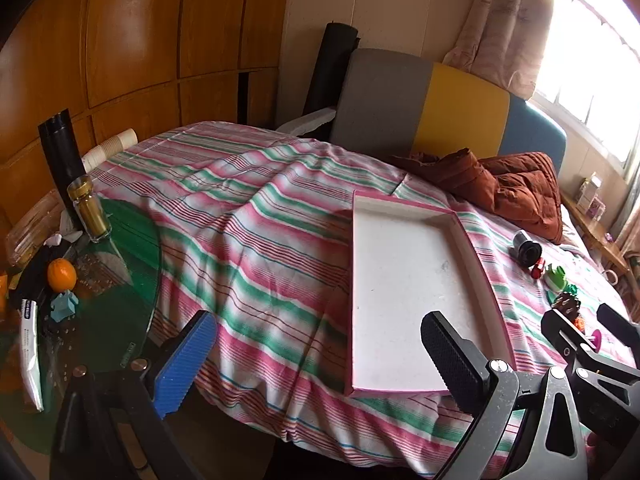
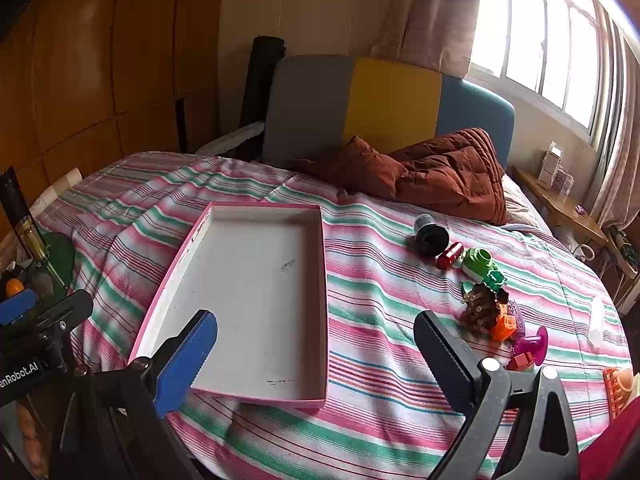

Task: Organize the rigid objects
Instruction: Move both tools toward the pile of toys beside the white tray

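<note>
Toys point(image 2: 490, 304) show clearly only from the right gripper point(image 2: 316, 354); both grippers gape, released.

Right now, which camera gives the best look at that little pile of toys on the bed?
The right wrist view: the toy pile lies near and unobstructed. The left wrist view shows it small at the right edge, partly behind the right gripper.

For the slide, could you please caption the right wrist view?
Open right gripper above an empty pink-rimmed tray on a striped bedspread, small toys scattered beside it.
</note>
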A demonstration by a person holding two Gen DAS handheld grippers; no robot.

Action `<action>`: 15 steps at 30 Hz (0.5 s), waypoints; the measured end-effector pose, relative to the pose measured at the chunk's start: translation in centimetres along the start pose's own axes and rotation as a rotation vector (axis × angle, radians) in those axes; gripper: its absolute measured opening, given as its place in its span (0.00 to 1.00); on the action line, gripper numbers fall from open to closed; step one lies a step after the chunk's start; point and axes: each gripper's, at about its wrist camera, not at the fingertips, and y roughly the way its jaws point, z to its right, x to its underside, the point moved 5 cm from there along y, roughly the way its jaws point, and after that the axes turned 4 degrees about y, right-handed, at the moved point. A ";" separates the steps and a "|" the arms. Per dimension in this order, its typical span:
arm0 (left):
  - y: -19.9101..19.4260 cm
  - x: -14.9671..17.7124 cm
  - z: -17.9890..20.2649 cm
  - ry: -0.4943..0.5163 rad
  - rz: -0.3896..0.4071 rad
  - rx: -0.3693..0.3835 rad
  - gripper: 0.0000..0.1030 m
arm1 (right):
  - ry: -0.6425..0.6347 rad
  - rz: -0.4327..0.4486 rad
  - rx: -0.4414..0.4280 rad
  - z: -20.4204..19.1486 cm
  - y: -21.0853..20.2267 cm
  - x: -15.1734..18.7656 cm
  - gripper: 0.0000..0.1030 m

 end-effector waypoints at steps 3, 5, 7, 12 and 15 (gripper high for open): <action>-0.4 0.0 -0.1 0.019 0.024 -0.021 1.00 | -0.020 0.004 0.004 -0.5 -0.4 0.0 0.98; -0.6 0.1 -0.2 0.022 0.026 -0.009 1.00 | -0.022 0.009 0.006 -0.5 -0.7 0.1 0.98; -0.8 0.1 -0.1 0.037 0.025 -0.005 1.00 | -0.011 0.007 0.007 -0.3 -0.8 0.2 0.98; -0.7 0.3 0.3 0.060 -0.001 0.018 1.00 | -0.013 0.006 0.006 -0.3 -1.3 0.2 0.98; -1.2 0.3 0.4 0.072 0.017 0.016 1.00 | -0.015 0.015 0.000 -0.5 -1.6 0.2 0.98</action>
